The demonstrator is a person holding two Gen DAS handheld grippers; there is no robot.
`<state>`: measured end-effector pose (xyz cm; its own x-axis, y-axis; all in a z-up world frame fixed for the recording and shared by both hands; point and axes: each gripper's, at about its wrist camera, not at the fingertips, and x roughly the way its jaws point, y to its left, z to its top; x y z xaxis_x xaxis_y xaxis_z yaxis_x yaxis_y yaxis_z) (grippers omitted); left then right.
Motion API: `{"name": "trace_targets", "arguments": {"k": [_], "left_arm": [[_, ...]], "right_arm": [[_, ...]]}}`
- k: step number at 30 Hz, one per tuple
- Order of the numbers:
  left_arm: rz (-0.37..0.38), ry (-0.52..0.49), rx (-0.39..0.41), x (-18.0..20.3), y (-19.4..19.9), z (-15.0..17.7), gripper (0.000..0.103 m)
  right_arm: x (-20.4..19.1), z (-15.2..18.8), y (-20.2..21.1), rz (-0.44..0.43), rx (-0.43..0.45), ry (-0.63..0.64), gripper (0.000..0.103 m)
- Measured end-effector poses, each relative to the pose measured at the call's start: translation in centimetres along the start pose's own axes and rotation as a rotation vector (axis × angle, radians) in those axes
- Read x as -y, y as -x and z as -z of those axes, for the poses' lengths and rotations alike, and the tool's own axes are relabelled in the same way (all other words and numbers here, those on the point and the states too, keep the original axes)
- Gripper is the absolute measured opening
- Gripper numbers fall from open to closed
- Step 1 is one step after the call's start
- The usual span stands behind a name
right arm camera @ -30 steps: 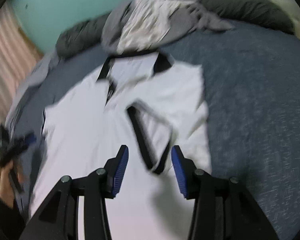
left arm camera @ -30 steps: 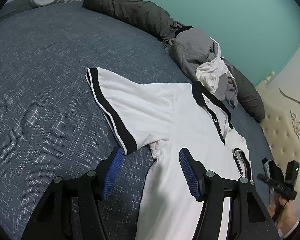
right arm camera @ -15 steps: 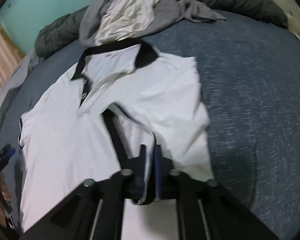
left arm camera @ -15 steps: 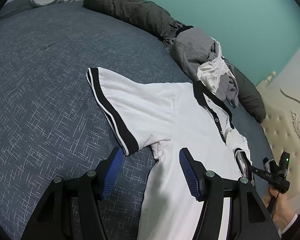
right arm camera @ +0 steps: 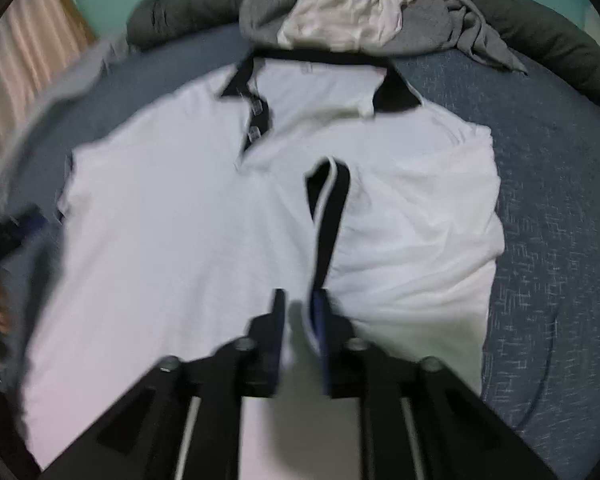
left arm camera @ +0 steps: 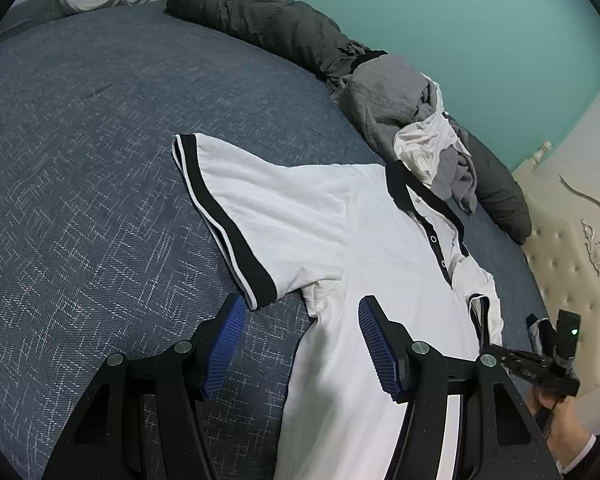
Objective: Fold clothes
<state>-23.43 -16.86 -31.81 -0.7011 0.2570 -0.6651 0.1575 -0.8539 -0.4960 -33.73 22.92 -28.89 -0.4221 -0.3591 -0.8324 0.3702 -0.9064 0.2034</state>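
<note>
Between the right gripper's (right arm camera: 298,312) narrowed fingers, the black-banded cuff (right arm camera: 327,216) of the white polo shirt (right arm camera: 172,216) now lies folded across the chest; half a second ago the fingers were clamped on it, and they seem, through blur, to have parted slightly. Across the blue bed (left arm camera: 80,160), the far sleeve (left arm camera: 236,216) remains spread just ahead of the left gripper's (left arm camera: 300,312) wide fingers, likely next.

left wrist view: low over the bed (left arm camera: 80,160), facing 1 o'clock along the shirt (left arm camera: 360,240), close.
right wrist view: above the shirt's (right arm camera: 180,220) hem, facing 12 o'clock, close, blurred.
shared: shirt, clothes pile (left arm camera: 412,128).
</note>
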Motion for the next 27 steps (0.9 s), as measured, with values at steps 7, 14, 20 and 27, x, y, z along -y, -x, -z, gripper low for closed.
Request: {"name": "trace_targets", "arguments": {"k": [7, 14, 20, 27], "left_arm": [[-0.004, -0.005, -0.003, 0.1, -0.1, 0.1, 0.063], [-0.008, -0.005, -0.004, 0.2, -0.2, 0.3, 0.063], [-0.001, -0.008, -0.01, 0.3, -0.4, 0.2, 0.063], [0.013, -0.024, -0.017, 1.0, -0.4, 0.2, 0.063]], "right_arm": [[3.3, -1.7, 2.6, 0.03, 0.166, -0.2, 0.026], [2.8, -3.3, -2.2, 0.049, 0.094, -0.256, 0.025], [0.7, -3.6, -5.4, 0.065, -0.002, -0.182, 0.025], [5.3, -1.1, 2.6, 0.079, 0.21, -0.356, 0.025]]}}
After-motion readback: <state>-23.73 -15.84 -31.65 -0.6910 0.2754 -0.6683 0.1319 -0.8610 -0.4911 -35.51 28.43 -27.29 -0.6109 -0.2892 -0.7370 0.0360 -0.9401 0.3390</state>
